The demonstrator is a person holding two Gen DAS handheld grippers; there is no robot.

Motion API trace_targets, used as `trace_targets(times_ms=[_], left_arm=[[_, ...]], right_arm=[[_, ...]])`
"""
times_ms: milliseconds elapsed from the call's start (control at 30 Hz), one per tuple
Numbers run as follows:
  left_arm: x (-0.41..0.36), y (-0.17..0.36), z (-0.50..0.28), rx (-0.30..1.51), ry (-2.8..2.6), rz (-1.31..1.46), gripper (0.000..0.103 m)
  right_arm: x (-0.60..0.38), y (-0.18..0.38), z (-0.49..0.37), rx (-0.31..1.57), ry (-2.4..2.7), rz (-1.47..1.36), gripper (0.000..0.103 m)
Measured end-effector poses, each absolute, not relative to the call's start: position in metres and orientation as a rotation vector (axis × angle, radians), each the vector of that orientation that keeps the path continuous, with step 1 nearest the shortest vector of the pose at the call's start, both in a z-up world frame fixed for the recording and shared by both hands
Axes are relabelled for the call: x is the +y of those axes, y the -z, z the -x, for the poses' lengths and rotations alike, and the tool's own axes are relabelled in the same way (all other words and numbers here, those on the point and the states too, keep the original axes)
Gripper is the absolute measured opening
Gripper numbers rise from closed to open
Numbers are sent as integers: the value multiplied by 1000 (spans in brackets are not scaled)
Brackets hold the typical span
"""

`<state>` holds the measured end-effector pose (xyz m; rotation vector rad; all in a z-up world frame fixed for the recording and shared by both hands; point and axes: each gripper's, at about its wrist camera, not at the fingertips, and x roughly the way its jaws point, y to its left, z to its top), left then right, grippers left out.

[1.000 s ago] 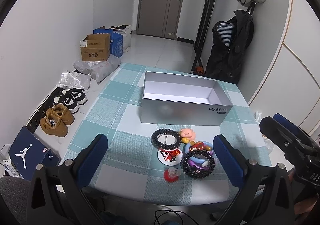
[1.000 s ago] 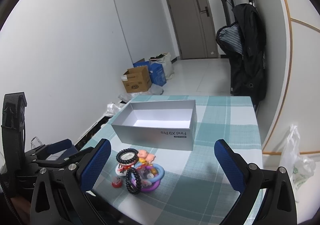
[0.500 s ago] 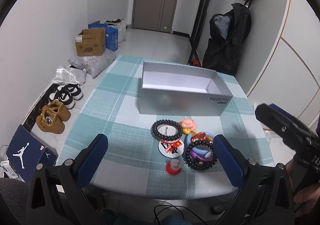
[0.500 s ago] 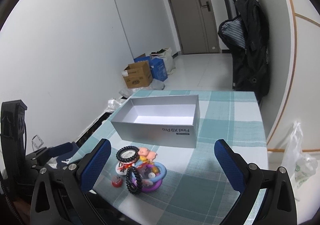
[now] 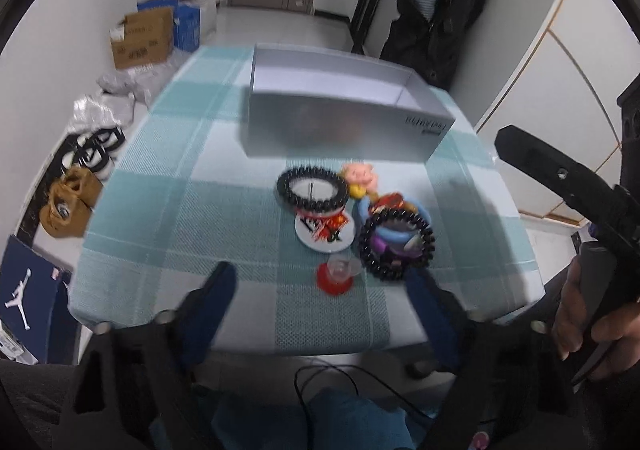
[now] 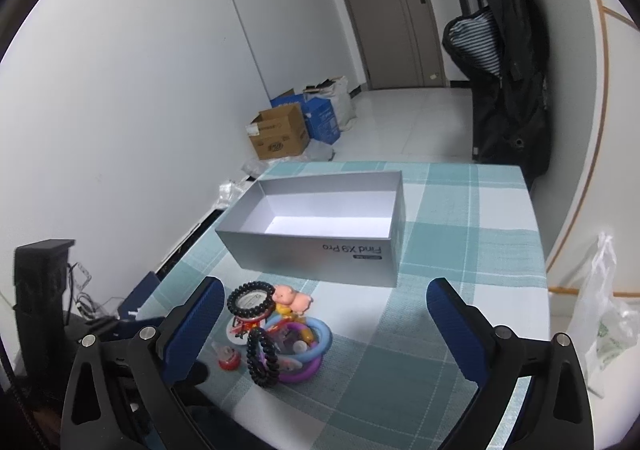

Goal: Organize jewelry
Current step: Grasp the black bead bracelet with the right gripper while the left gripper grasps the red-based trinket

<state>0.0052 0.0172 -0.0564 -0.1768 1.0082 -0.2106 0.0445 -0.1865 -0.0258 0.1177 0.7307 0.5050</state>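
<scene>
A pile of jewelry lies near the front edge of the teal checked table (image 5: 160, 210). It holds a black bead bracelet (image 5: 312, 188) on a white round badge (image 5: 324, 234), a second black bead bracelet (image 5: 396, 246) leaning on blue and purple rings (image 5: 394, 210), a pink pig charm (image 5: 360, 176) and a small red piece (image 5: 335, 276). Behind it stands an empty silver box (image 5: 344, 126). My left gripper (image 5: 320, 292) hangs just short of the pile, its jaws closing with nothing pressed between them. My right gripper (image 6: 324, 302) is open, with the pile (image 6: 280, 330) and box (image 6: 320, 246) ahead of it.
Shoes (image 5: 68, 202), a cardboard box (image 5: 142, 38) and a dark blue shoe box (image 5: 24, 290) sit on the floor to the left. A black jacket (image 6: 508, 62) hangs at the far right. A plastic bag (image 6: 600, 302) hangs off the table's right side. A hand (image 5: 580, 314) holds the right gripper.
The left gripper has tipped downward and sunk toward the pile, and its fingers stand closer together. The right gripper has edged slightly nearer the table. The jewelry has not moved.
</scene>
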Motion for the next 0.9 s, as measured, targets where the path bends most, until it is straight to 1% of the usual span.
trace_targets(times_ms=[33, 67, 200, 267, 333, 400, 467, 500, 533, 567, 600, 667, 733, 833, 900], left_arm=[[17, 58, -7, 1019, 217, 184, 73], [17, 59, -8, 1025, 228, 191, 71], [13, 62, -10, 1042, 263, 195, 69], [10, 65, -13, 1055, 274, 189, 59], [8, 69, -16, 1071, 268, 176, 58], [5, 68, -17, 1062, 266, 157, 52], [2, 68, -18, 1067, 268, 138, 34], [1, 69, -18, 1070, 265, 129, 28], [2, 69, -18, 1071, 258, 117, 20], [3, 69, -17, 1072, 256, 116, 17], [5, 68, -16, 1073, 261, 127, 16], [9, 67, -15, 1072, 270, 156, 15], [13, 67, -18, 1083, 278, 182, 15], [17, 64, -19, 1074, 294, 211, 15], [18, 56, -16, 1048, 302, 213, 15]], right_arm=[[-185, 27, -45, 743, -508, -115, 97], [-185, 28, -46, 754, -513, -114, 95], [-188, 29, -46, 768, -521, -129, 95], [-190, 29, -47, 771, -519, -138, 95], [-192, 29, -47, 778, -518, -145, 95], [-192, 30, -47, 797, -525, -153, 91], [-192, 32, -47, 816, -536, -161, 84], [-192, 33, -47, 826, -541, -164, 83], [-193, 34, -46, 835, -550, -170, 81], [-193, 35, -46, 839, -556, -171, 80], [-192, 35, -46, 842, -560, -167, 79], [-191, 36, -45, 850, -576, -169, 73], [-189, 37, -43, 859, -599, -173, 69], [-180, 41, -42, 904, -680, -183, 52], [-171, 45, -40, 925, -702, -155, 48]])
